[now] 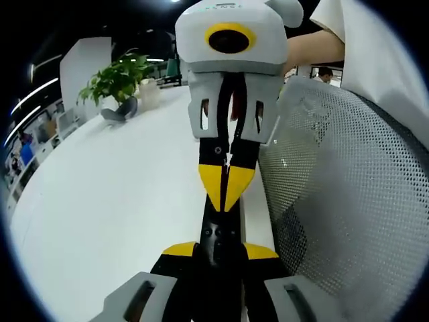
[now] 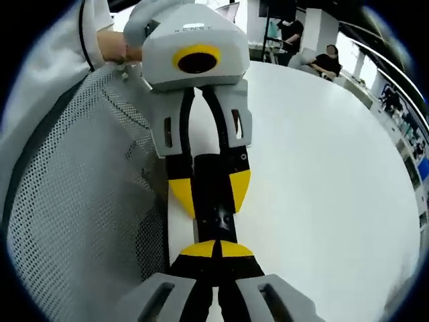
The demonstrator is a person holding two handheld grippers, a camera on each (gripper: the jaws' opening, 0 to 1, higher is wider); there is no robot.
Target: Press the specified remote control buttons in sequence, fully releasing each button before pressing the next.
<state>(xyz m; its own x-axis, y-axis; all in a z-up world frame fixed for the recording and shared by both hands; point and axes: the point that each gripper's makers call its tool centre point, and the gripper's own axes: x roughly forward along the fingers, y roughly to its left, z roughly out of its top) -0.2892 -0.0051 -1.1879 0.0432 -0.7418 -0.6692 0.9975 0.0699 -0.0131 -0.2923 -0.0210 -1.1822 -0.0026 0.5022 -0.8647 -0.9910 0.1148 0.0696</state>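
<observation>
Left gripper [image 2: 210, 191]: fingers narrow, clamped on the long edges of the black remote control [image 2: 214, 201], which is held off the white bench [image 1: 100, 201], just over its edge. Right gripper [image 2: 214, 250]: fingers pressed together into one point, tips resting on the remote's face at the end nearest the right gripper view's camera.

Can't tell which button is under the tips, or whether it's down. The keys don't resolve in either view.

For the press:
- Push square to the remote's face with the joined tips. An angled push will probably slide onto the next key.
- Brace with your left hand so the remote doesn't pivot in the clamp.
- Lift until there's a clear gap above the remote before moving to the next key.
- Don't re-grip with the left, since those fingers may already cover edge keys.

Around the remote:
- The grey mesh chair back [image 1: 348, 201] is just beside it on the side away from the bench. That's likely the thing to snag on, so work toward the bench.
- The potted plant [image 1: 117, 80] is well apart from it at the far end of the bench. No issue.
- There are people in the background beyond the bench, far from the remote.
</observation>
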